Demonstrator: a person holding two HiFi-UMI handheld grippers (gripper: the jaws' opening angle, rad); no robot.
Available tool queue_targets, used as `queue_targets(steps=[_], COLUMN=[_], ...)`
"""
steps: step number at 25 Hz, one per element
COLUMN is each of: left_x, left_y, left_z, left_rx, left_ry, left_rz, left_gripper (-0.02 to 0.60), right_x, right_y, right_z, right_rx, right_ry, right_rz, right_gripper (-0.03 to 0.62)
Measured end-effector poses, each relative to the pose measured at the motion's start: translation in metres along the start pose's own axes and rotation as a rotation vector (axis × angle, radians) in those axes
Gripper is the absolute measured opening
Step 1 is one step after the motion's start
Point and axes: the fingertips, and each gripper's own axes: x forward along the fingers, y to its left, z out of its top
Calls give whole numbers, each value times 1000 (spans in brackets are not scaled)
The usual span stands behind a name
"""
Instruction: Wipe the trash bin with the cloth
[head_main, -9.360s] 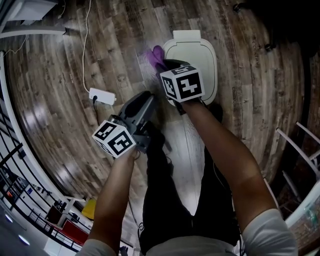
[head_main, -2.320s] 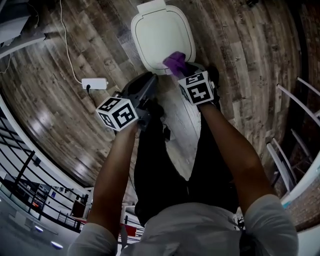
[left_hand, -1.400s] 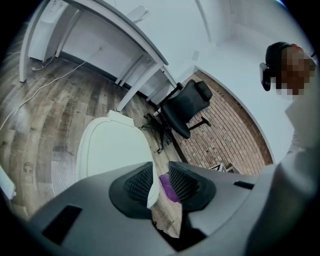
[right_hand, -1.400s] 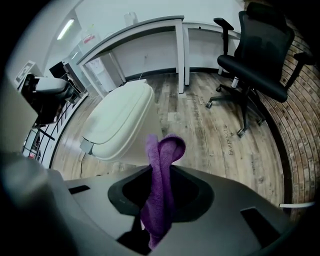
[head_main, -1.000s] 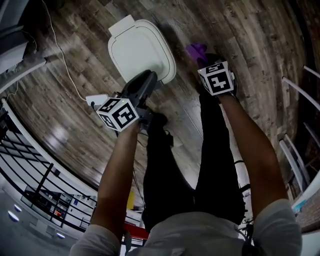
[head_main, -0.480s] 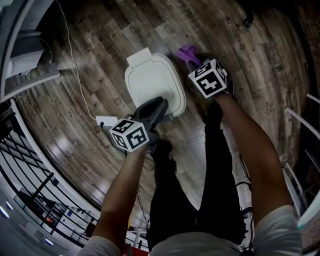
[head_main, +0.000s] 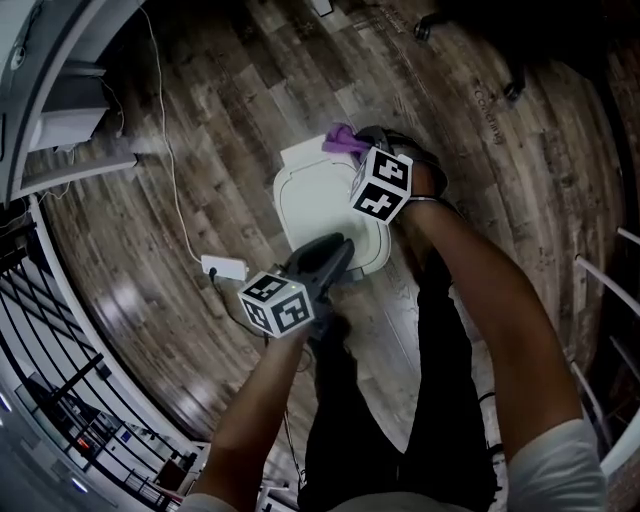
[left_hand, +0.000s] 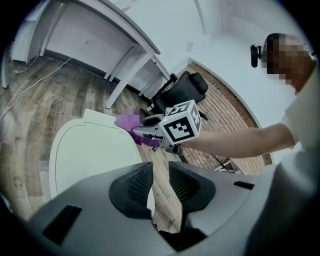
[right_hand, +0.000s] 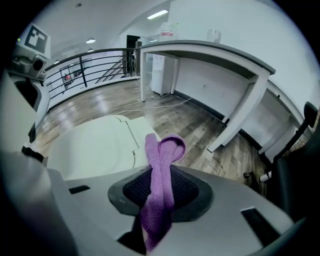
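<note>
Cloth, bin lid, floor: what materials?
Cloth: purple terry-like fabric, fuzzy weave, matte. Bin lid: probably plastic, smooth off-white, moulded hinge tab, slight sheen. Floor: wood-look planks with visible grain and seams, glossy reflections; real wood or laminate unclear.

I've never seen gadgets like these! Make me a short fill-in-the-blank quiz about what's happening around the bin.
1. The right hand-held gripper is shut on a cloth whose colour is ____.
2. The left hand-held gripper has its jaws apart, and between them it holds ____.
3. The trash bin is not open but ____.

Missing words: purple; nothing; closed.
</note>
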Motion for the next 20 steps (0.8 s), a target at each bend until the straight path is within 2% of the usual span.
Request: queue_targets(steps=[5, 20], left_x=[-3, 2], left_y=[5, -6], left_z=[-5, -21], left_rx=[-3, -4], left_ry=[10, 38], left_rz=[0, -25], left_gripper=[101, 101], right_x=[7, -10], right_y=[4, 29], right_z=[5, -30], right_rx=[-103, -212], right_ry=[11, 55], right_rz=[9, 40], right_gripper=[100, 100])
